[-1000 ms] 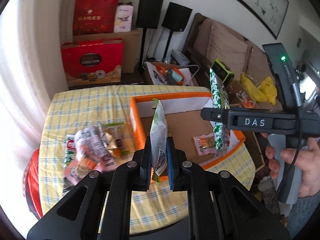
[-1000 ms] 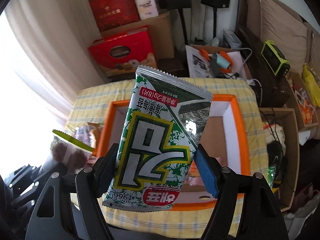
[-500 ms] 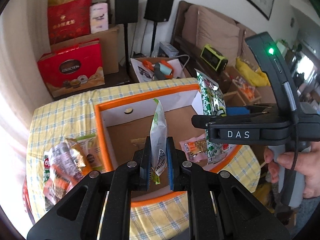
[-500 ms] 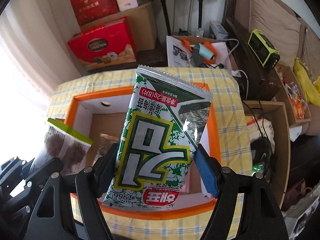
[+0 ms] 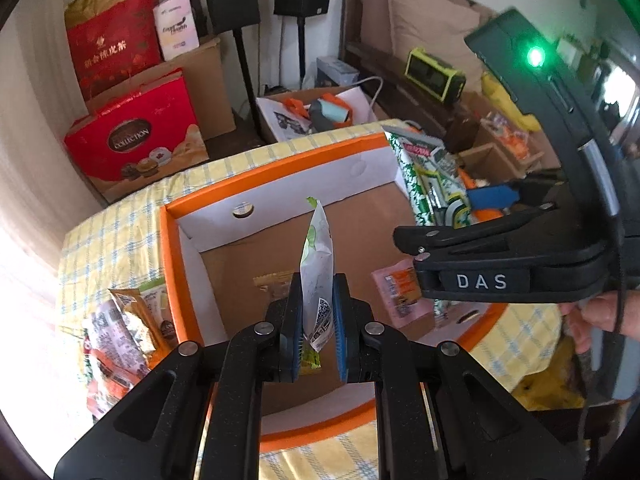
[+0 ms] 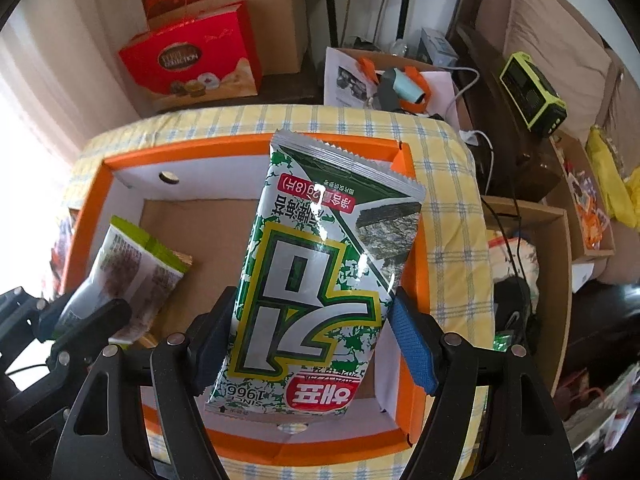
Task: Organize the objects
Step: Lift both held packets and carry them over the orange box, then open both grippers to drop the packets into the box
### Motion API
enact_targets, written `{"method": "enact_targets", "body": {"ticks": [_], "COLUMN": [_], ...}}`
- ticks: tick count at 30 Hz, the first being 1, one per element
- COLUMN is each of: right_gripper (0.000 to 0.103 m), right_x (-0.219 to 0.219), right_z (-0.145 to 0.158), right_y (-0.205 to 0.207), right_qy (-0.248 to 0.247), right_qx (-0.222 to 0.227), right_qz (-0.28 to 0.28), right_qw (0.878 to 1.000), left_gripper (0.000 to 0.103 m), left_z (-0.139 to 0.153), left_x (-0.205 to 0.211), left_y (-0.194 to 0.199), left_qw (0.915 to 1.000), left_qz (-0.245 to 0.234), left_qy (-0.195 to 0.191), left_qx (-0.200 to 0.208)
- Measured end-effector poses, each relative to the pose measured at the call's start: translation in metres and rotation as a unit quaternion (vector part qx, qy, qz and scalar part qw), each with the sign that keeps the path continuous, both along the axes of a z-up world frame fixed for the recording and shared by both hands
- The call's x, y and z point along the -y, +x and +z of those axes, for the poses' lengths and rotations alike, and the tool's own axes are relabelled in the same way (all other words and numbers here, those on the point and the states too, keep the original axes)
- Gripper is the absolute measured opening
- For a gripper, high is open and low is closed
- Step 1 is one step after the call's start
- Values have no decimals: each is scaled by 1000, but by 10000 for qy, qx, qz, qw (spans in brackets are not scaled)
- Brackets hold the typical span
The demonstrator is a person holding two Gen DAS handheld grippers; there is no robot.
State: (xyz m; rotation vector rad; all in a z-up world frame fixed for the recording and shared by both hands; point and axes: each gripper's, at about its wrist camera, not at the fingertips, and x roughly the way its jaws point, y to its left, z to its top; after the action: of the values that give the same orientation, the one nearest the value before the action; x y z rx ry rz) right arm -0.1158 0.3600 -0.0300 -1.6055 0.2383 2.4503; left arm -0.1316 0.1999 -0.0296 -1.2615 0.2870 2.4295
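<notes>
Now we hold two packets above one orange box [image 5: 172,264]: our left gripper [image 5: 317,324] pinches a white snack packet [image 5: 318,276] edge-on, our right gripper [image 6: 312,336] clamps a green seaweed packet [image 6: 320,280]. Two packets lie inside; several more lie left on the checked tablecloth [image 5: 104,240].

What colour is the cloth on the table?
Yellow with blue-and-white checks: the checked tablecloth shows best in the right wrist view.
</notes>
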Motion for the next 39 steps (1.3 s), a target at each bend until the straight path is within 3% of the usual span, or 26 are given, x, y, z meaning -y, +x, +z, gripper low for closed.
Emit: {"method": "enact_targets", "body": {"ticks": [9,20,26,31,39], "right_gripper": [80,84,84,84,84], "right_x": [15,6,6,7,12], "right_z": [-17,5,19,26,21], "right_y": [-2,12,22,30,34], "right_qy": [219,-204,-378,-424,-370], "right_qx": [259,-199,-418,-561,-514], "right_qz": [272,53,-49,-86,-83], "right_qw": [9991,9996,9984,9975,9980], "left_gripper": [12,18,39,40,41], "left_z": [-19,-31,-22,2,36], "left_x": [-16,-19,-15,13,66], "left_y": [6,11,20,21,15], "left_qw": [9985,9982,9994,9994,9974], "left_qz": [-49,-93,-269,-98,391], "left_qy": [-531,-598,-212,320,603], "left_qx": [-101,13,95,94,-93]}}
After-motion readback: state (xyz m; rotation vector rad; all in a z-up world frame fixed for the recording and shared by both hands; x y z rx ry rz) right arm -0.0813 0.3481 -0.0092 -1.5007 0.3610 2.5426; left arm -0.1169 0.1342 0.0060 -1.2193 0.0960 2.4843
